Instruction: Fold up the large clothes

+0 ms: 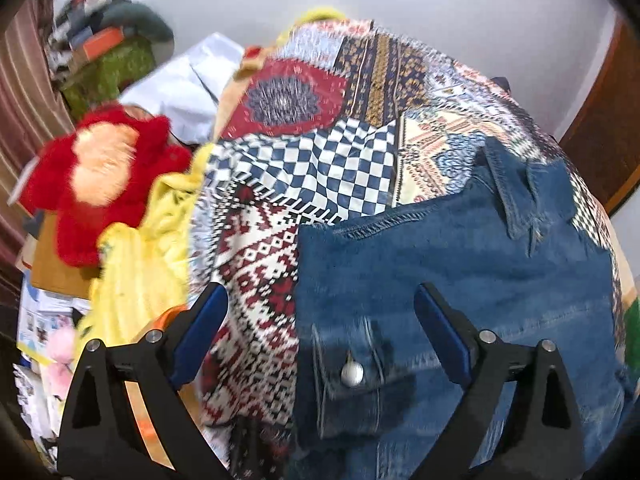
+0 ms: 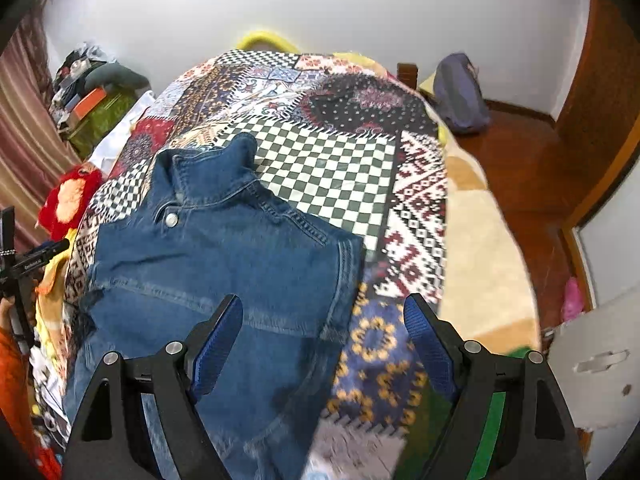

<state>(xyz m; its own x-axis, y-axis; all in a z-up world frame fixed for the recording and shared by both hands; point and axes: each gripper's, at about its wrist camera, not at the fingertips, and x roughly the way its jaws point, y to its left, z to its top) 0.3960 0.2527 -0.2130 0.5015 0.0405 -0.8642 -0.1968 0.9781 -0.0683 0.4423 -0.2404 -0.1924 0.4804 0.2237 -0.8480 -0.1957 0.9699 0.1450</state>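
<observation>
Jacket [image 2: 224, 264] lies flat on the quilt [image 2: 344, 168], collar [image 2: 212, 164] toward the far wall, snap [image 2: 171, 219] showing near the neck. From the right wrist view I judge the sleeves already turned in — the body shows as a rough rectangle with a straight edge on its right side and no sleeve trailing out. I cannot confirm the left side; the edge there is blurred and rumpled. The hem end, nearest me, runs out of view beneath the tools.

Left gripper [image 1: 322, 316] hovers above the denim with its jaws spread wide, grasping nothing; a pocket flap [image 1: 352, 372] sits between them. Right gripper [image 2: 323, 320] is likewise released, its jaws straddling the jacket's right edge, one over denim and one over quilt.

My assessment: roughly midway. Remaining work, as I read it — take the hem with both tools and bring it up toward the collar. A red toy [image 1: 100, 184] and yellow cloth [image 1: 136, 264] lie off the left side, clear of the jacket.
</observation>
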